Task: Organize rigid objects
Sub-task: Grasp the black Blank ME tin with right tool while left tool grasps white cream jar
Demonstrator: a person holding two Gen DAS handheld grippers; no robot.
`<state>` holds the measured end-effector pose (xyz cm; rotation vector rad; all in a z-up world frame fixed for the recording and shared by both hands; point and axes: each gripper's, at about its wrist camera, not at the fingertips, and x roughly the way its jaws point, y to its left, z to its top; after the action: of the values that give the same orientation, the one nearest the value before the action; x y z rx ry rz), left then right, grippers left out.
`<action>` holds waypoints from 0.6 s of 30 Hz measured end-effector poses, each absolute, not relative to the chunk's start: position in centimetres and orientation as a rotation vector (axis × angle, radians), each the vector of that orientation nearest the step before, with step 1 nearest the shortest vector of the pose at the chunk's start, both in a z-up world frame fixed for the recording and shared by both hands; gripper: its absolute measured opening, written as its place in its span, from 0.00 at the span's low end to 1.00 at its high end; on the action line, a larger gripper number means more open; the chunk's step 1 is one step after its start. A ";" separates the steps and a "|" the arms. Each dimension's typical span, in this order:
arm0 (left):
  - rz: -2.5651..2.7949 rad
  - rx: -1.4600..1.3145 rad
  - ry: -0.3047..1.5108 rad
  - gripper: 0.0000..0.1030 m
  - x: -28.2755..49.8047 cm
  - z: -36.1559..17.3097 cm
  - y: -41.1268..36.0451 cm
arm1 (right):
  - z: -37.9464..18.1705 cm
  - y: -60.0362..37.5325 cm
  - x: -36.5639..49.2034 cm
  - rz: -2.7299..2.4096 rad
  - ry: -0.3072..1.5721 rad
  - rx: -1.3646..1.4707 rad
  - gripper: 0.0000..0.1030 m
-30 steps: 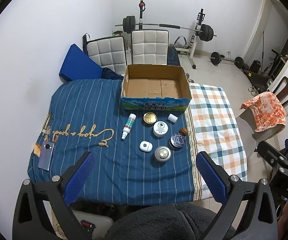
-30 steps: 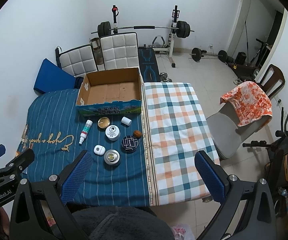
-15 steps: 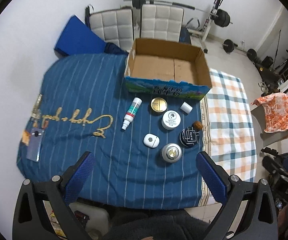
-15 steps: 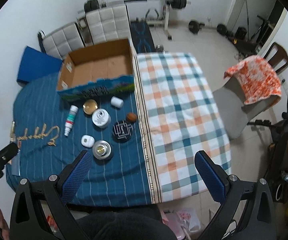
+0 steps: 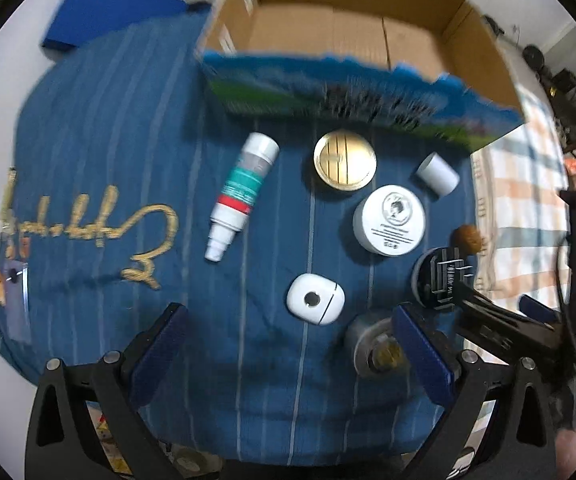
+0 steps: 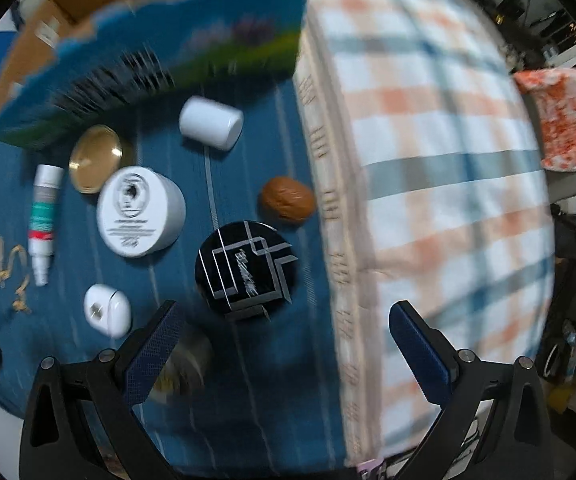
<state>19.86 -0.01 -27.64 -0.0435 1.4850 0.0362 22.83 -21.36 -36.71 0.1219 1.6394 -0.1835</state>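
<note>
I have both claws spread wide and empty over the small things laid out on the blue striped cloth (image 5: 100, 128). My left claw (image 5: 288, 344) hangs low over the white earbud case (image 5: 315, 305), with the silver tin (image 5: 376, 350) half hidden behind its right finger. My right claw (image 6: 284, 340) is over the black patterned tin (image 6: 247, 267).

To do this step well, I judge I should slow down first, since both views are smeared. Then I would centre one item squarely between the fingers before closing. The round tins look slippery, so I would grip across their sides, not their lids. The brown nut-like piece (image 6: 287, 199) lies just beside the black tin and could get nudged.

The cardboard box (image 5: 352, 36) stands open at the far edge of the cloth. What I can see of its floor is bare. The spray bottle (image 5: 240, 192), gold lid (image 5: 345, 165), white jar (image 5: 389, 220) and small white cylinder (image 5: 437, 174) all lie outside it, near its front wall.
</note>
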 end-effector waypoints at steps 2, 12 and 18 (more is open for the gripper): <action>0.030 -0.033 1.522 1.00 20.8 -29.9 -0.3 | -39.4 -20.9 23.7 -0.176 1.682 0.162 1.00; -0.033 -0.063 1.607 1.00 23.8 -33.9 -1.4 | -44.8 -20.7 24.4 -0.191 1.756 0.228 0.76; -0.114 -0.078 1.645 1.00 26.4 -35.4 -4.3 | -44.9 -23.9 23.1 -0.208 1.780 0.243 0.76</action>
<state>26.39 -4.31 -35.36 -0.0780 1.6452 -0.1137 23.12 -23.87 -44.94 0.2431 1.7804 -0.2076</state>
